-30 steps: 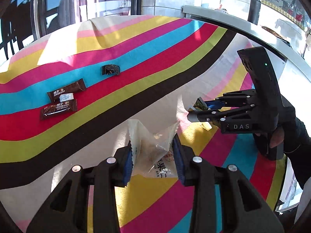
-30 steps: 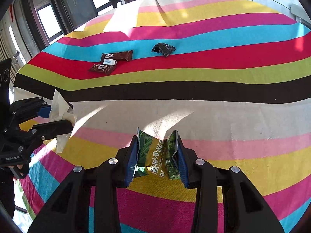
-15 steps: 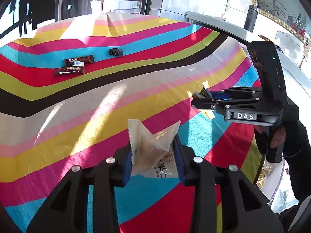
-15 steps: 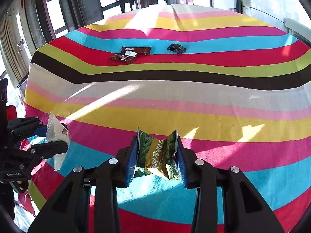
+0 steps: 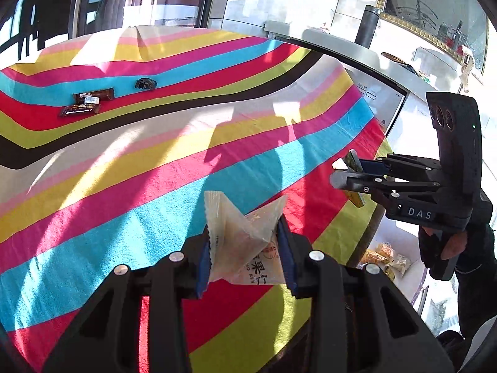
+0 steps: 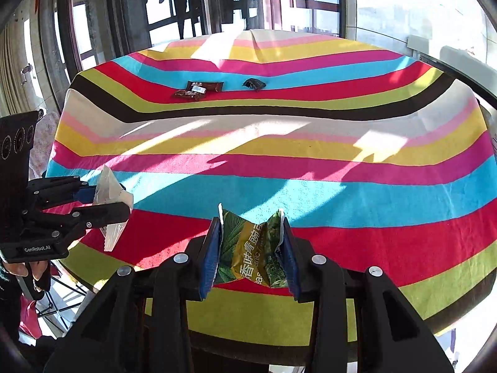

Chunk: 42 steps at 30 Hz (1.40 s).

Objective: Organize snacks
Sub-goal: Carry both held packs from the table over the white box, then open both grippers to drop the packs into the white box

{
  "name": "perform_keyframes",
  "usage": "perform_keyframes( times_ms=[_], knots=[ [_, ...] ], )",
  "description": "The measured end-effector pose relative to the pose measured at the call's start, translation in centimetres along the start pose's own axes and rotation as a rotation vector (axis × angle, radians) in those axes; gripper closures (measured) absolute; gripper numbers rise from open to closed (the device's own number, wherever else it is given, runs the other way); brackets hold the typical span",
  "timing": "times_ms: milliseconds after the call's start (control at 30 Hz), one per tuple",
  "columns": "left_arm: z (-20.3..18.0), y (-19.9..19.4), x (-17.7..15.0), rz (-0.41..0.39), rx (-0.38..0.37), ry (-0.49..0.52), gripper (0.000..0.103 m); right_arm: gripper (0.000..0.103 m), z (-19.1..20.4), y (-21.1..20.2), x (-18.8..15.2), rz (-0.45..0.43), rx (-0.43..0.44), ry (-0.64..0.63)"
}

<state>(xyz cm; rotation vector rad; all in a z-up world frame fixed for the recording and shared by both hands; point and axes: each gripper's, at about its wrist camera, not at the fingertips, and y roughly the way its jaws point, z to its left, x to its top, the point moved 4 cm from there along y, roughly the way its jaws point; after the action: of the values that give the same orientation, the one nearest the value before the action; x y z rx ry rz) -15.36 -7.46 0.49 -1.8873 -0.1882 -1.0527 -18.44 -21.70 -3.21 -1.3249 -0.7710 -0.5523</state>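
Observation:
My left gripper is shut on a pale translucent snack packet and holds it above the near edge of the striped tablecloth. My right gripper is shut on a green and yellow snack packet, also above the near edge. Each gripper shows in the other's view: the right one at the right of the left wrist view, the left one at the left of the right wrist view. Two brown snack bars and a small dark wrapper lie far across the table.
Below the table's near edge at the right, several yellowish snack packets lie on a white surface. A grey counter with a dark cylinder runs behind the table. Windows and dark frames stand beyond the far edge.
Both grippers have drawn back toward the near edge of the table with their packets still held. The bars and wrapper now look farther away.

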Motion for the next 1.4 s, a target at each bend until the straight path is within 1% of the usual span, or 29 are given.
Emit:
perform_keyframes(
  times_ms=[67,167,300,433,533,667,800,933,1100,1167,1200,1233,1267,1300,1333,1400],
  knots=[
    [-2.0,0.2,-0.1,0.009,-0.026,0.029,0.066,0.066,-0.9,-1.6,-1.4,-0.006,-0.014,0.01],
    [-5.9,0.9,-0.4,0.025,-0.061,0.1,0.065,0.066,-2.5,-3.8,-3.7,-0.009,-0.051,0.026],
    [-11.2,2.7,-0.8,0.064,-0.132,0.193,0.065,0.066,-6.0,-6.3,-7.4,0.0,-0.114,0.117],
    [-16.7,5.2,-1.5,0.129,-0.229,0.272,0.065,0.066,-10.1,-8.6,-11.3,0.014,-0.186,0.238],
    [-20.6,7.3,-2.3,0.183,-0.286,0.341,0.065,0.066,-12.6,-9.9,-14.2,0.028,-0.239,0.313],
    [-24.8,10.1,-3.7,0.256,-0.324,0.421,0.065,0.066,-14.8,-10.8,-17.6,0.05,-0.282,0.392],
    [-27.2,12.8,-5.0,0.337,-0.366,0.435,0.065,0.066,-16.4,-11.2,-20.4,0.081,-0.319,0.446],
    [-29.1,14.6,-6.2,0.394,-0.401,0.444,0.065,0.066,-18.0,-11.6,-22.6,0.103,-0.341,0.506],
    [-31.1,15.4,-7.9,0.428,-0.421,0.488,0.064,0.066,-18.6,-11.8,-23.4,0.109,-0.351,0.528],
    [-31.6,15.4,-8.3,0.431,-0.436,0.5,0.062,0.063,-18.7,-11.6,-23.4,0.123,-0.349,0.534],
    [-31.8,15.1,-8.5,0.431,-0.457,0.499,0.057,0.062,-18.8,-11.5,-23.3,0.135,-0.353,0.539],
    [-31.8,14.9,-8.6,0.431,-0.485,0.495,0.046,0.055,-18.9,-11.5,-23.3,0.139,-0.365,0.546],
    [-31.7,14.5,-8.6,0.429,-0.504,0.489,0.038,0.042,-19.0,-11.6,-23.2,0.137,-0.377,0.556],
    [-31.6,14.2,-8.4,0.411,-0.501,0.48,0.024,0.039,-19.1,-11.7,-23.1,0.132,-0.382,0.567],
    [-31.2,13.7,-7.9,0.38,-0.485,0.47,0.016,0.038,-19.1,-11.9,-22.9,0.126,-0.381,0.573],
    [-30.2,12.8,-6.9,0.333,-0.464,0.455,0.009,0.037,-19.0,-12.1,-22.4,0.121,-0.388,0.567]
  ],
)
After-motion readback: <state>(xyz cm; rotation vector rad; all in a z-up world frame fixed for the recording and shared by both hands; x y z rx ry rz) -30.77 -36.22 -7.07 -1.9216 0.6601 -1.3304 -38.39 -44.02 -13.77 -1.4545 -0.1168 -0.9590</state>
